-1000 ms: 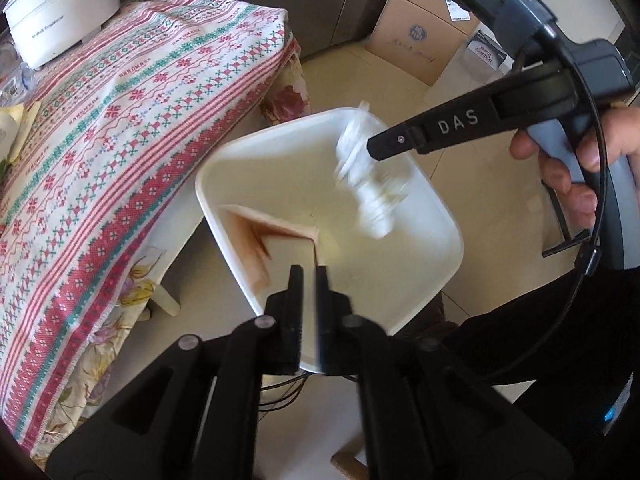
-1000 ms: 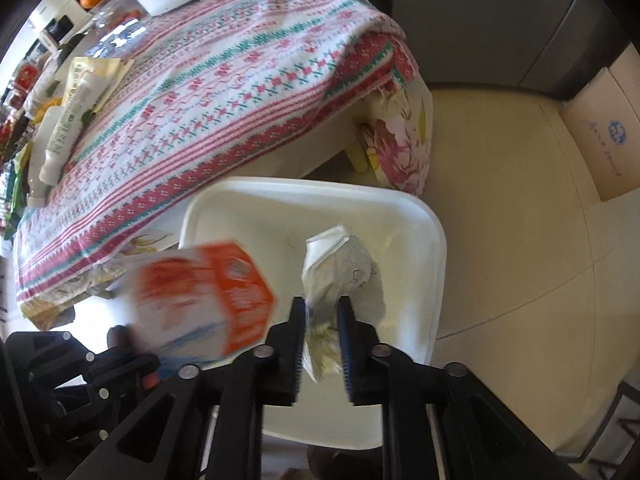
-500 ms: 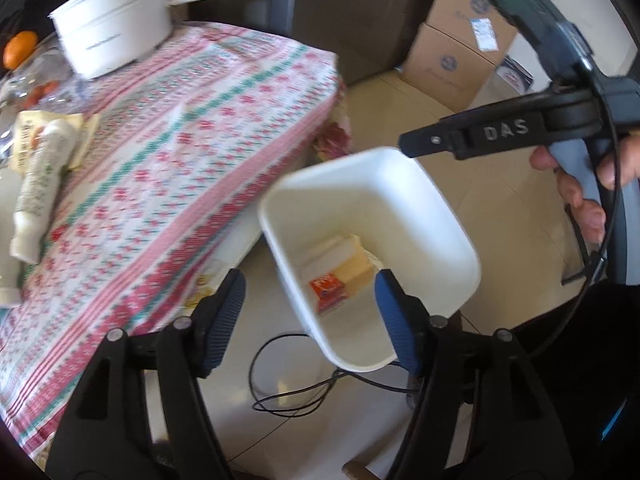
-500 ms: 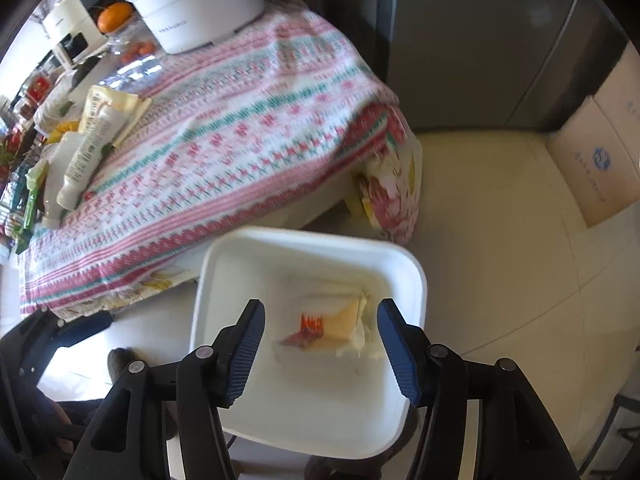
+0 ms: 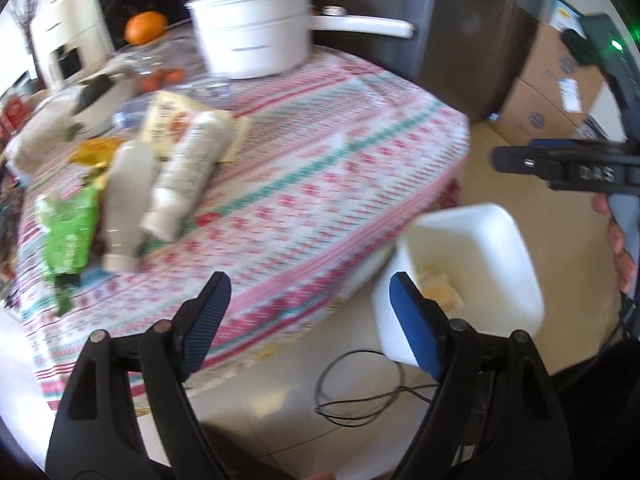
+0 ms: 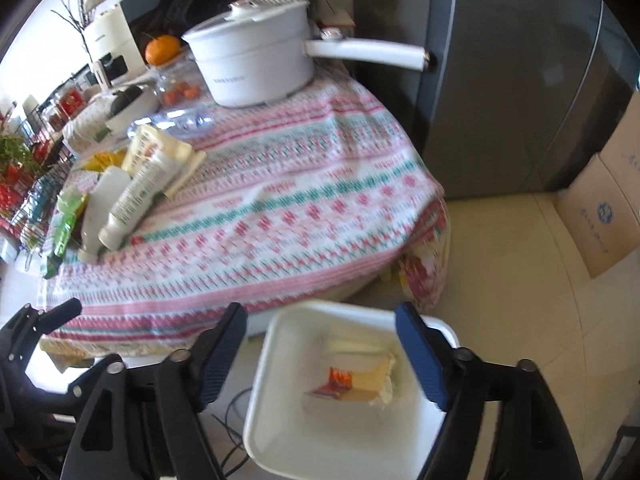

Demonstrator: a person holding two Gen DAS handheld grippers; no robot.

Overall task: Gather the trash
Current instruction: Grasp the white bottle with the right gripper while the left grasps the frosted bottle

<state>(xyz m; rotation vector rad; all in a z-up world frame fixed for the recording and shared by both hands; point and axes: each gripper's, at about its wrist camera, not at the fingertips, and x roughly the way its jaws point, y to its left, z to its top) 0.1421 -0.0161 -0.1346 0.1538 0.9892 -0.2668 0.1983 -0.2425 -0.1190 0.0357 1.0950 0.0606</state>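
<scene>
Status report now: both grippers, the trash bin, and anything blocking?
Left gripper and right gripper open, empty, jaws just opened. Carton and paper inside white bin. Nothing blocking.

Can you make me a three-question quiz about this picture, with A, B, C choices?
1. Where is the white bin? A on the table, B on the floor by the table, C on a box.
2. What colour is the pot? A white, B red, C black.
3. How is the right gripper? A shut on paper, B open and empty, C shut on a bottle.

Answers: 1 B, the bin stands below the table edge on the tiles. 2 A, pot and handle are white. 3 B, its jaws have just been opening and stand wide with nothing between them; the trash lies in the bin.
</scene>
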